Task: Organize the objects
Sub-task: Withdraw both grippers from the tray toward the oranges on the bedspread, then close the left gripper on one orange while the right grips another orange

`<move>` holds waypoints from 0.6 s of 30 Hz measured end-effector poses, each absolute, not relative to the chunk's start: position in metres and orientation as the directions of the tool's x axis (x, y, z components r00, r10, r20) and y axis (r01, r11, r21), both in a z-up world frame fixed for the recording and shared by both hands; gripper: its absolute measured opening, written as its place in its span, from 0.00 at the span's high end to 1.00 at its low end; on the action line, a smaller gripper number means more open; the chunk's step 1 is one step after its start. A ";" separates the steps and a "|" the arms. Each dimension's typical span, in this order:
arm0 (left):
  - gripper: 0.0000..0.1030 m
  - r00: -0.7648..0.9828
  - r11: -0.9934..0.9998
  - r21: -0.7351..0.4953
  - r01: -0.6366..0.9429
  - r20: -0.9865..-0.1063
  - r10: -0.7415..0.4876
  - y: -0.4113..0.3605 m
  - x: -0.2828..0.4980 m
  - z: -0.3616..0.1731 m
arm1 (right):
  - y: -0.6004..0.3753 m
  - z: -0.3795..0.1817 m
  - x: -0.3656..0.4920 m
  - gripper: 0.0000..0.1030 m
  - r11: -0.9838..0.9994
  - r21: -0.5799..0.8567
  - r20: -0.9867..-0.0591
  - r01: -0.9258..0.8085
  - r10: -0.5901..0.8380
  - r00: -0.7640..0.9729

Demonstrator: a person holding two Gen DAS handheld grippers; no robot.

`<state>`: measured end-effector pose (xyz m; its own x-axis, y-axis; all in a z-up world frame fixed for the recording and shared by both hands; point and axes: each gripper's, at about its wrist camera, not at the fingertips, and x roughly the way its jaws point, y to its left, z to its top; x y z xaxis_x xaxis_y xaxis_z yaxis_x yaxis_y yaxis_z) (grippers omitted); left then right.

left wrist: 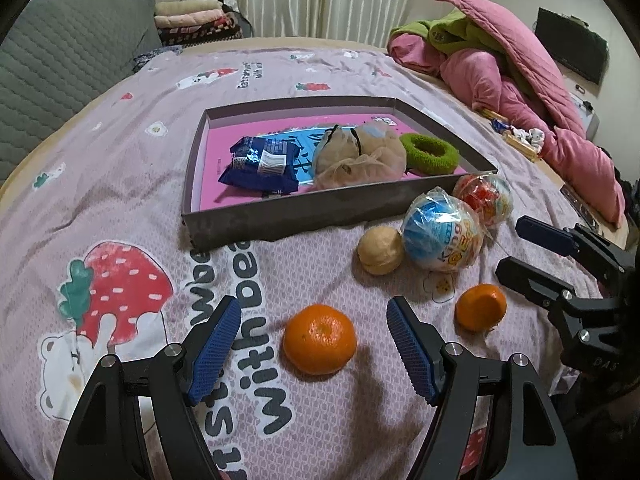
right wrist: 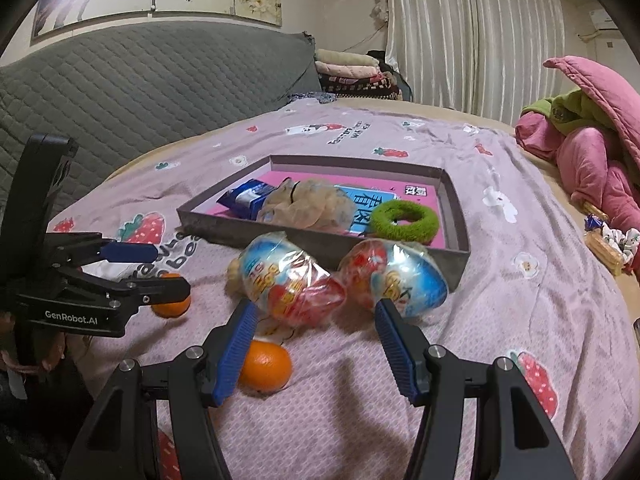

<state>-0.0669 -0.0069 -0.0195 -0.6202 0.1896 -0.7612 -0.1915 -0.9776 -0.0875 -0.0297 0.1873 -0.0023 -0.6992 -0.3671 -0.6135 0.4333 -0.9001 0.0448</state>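
Note:
A shallow grey box (left wrist: 280, 220) (right wrist: 452, 208) on the bed holds a blue snack packet (left wrist: 260, 164), a beige mesh pouch (left wrist: 360, 152) and a green hair ring (left wrist: 430, 152) (right wrist: 402, 220). In front of it lie two wrapped toy eggs (left wrist: 440, 232) (left wrist: 486, 196) (right wrist: 292, 280) (right wrist: 394, 276), a beige bun (left wrist: 380, 250) and two tangerines (left wrist: 320, 338) (left wrist: 480, 306) (right wrist: 264, 366). My left gripper (left wrist: 314, 334) is open, its fingers on either side of the nearer tangerine. My right gripper (right wrist: 316, 332) is open just before the toy eggs and empty.
A pink quilt and green blanket (left wrist: 520, 68) are heaped at the right. A grey padded headboard (right wrist: 140, 92) stands at the left, folded blankets (left wrist: 192, 20) behind. Small snacks (left wrist: 516, 132) lie near the quilt. The right gripper shows in the left wrist view (left wrist: 560, 264).

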 end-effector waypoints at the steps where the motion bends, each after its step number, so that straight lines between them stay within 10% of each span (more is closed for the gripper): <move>1: 0.26 -0.621 -0.978 -0.086 -0.191 -0.761 0.188 -0.007 -0.066 -0.020 | 0.187 -0.003 -0.029 0.41 -0.899 0.047 -0.616 0.435 -0.369 -0.696; 18: 0.26 -0.600 -0.978 -0.081 -0.193 -0.779 0.183 -0.009 -0.064 -0.028 | 0.166 -0.018 -0.017 0.41 -0.873 0.032 -0.657 0.487 -0.385 -0.648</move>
<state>-0.0639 -0.0086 -0.0280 -0.5997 0.1829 -0.7790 -0.1925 -0.9779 -0.0814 -0.0167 0.1662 -0.0180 -0.6476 -0.3854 -0.6573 0.4871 -0.8727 0.0318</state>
